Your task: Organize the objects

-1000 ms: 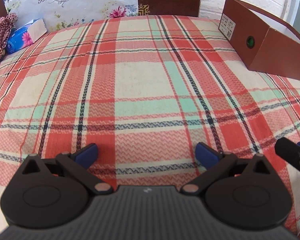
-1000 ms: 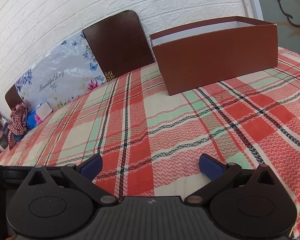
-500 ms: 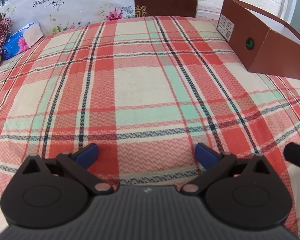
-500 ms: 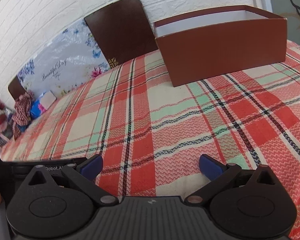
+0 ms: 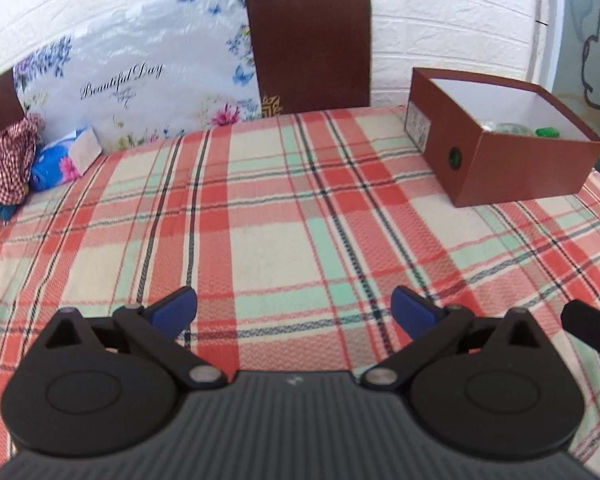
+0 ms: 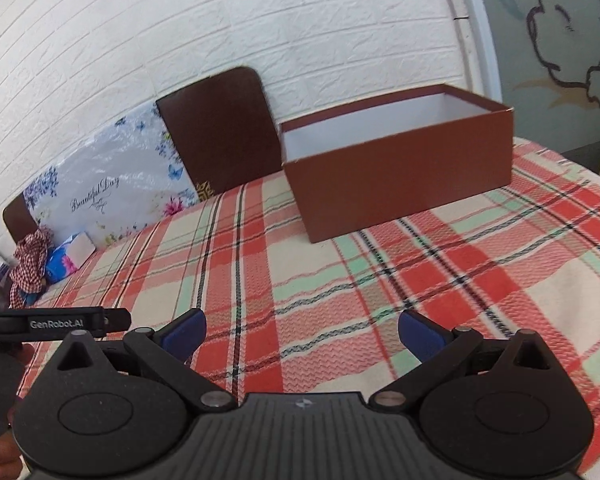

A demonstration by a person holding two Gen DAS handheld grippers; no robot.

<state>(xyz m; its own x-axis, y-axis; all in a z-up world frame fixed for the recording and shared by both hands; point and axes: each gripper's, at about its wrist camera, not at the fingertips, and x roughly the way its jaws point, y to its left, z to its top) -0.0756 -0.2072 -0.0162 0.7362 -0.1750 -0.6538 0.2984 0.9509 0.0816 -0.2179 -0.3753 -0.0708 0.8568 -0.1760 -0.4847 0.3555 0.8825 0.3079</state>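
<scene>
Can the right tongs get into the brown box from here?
Probably yes. The right tongs are open and empty, and only bare plaid cloth lies between them and the brown box, whose top is open. They would need to rise over its wall.

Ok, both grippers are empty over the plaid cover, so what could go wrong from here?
Three risks, as I judge them:
1. The left gripper and right gripper, both open, hover side by side and could collide.
2. The brown box is open-topped with light-looking walls; a nudge might shift it or spill the green items inside.
3. The soft plaid cover could snag on a low fingertip.
</scene>
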